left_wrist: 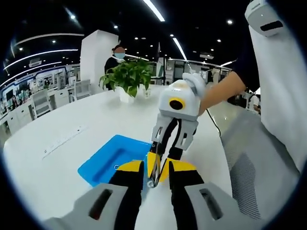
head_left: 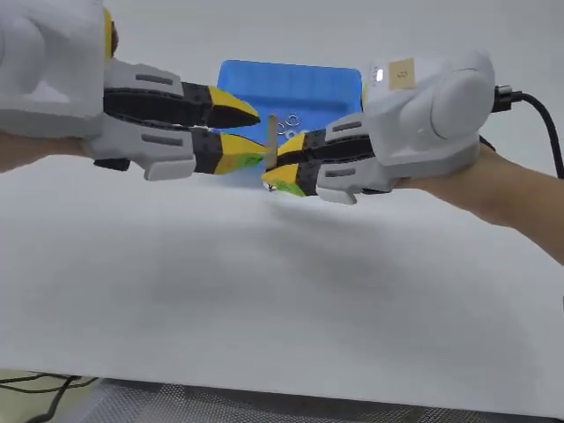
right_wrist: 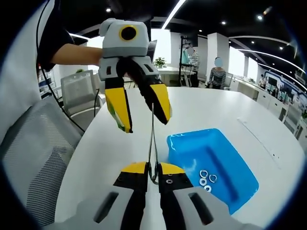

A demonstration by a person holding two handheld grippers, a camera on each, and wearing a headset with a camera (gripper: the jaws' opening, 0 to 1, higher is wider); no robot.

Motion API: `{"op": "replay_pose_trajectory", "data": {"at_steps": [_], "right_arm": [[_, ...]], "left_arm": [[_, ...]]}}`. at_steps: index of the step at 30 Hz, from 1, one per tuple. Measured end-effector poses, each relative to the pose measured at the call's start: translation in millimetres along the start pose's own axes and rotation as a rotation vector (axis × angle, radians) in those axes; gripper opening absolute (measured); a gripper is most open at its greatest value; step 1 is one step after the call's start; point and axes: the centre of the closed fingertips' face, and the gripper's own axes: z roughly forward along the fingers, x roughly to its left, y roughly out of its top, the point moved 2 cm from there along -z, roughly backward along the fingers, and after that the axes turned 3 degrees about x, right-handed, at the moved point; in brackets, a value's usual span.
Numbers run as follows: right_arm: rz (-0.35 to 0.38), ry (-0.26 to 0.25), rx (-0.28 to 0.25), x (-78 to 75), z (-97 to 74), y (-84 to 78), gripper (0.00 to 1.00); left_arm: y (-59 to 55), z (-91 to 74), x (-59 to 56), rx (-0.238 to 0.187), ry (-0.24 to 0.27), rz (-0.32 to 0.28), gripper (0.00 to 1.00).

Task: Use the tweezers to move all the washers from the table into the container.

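White tabletop (head_left: 264, 291) stretches wide toward its near edge at 6 o'clock in the head view, leaving open room on every side of the two tools. One blue container (right_wrist: 211, 158) sits at 12 o'clock beyond them. Four washers (right_wrist: 206, 180) lie inside it, clustered near one corner. The right gripper (right_wrist: 152, 166) is clenched on the single tweezers (right_wrist: 152, 139). The left gripper (right_wrist: 146, 124) faces it, jaws spread wide on either side of the tweezers' far end.

You are seeing a bright blue container (right_wrist: 192, 153), silvery washers (right_wrist: 203, 181) and tweezers (right_wrist: 152, 139), a white table (head_left: 264, 308); the left gripper (right_wrist: 146, 124) and right gripper (right_wrist: 153, 168) are showing white bodies, black jaws, yellow tips.
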Motion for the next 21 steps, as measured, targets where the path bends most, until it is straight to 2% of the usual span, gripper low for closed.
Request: {"op": "replay_pose_trajectory", "data": {"at_steps": [6,10,16,21], "right_arm": [[-0.006,-0.017,-0.030,4.1,-16.4,13.8,0.09],[-0.015,-0.033,-0.052,4.4,-28.8,23.6,0.09],[-0.010,-0.070,-0.075,-4.7,-44.8,33.9,0.09],[-0.014,-0.101,-0.082,-14.9,-54.5,39.3,0.09]], "left_arm": [[-0.4,-15.3,-3.7,-0.042,0.069,-0.037,0.39],[-0.3,-22.0,-0.4,-0.070,0.133,-0.054,0.55],[5.5,-26.0,-1.6,-0.121,0.180,-0.078,0.67],[3.9,-24.9,-3.5,-0.118,0.211,-0.077,0.80]]}}
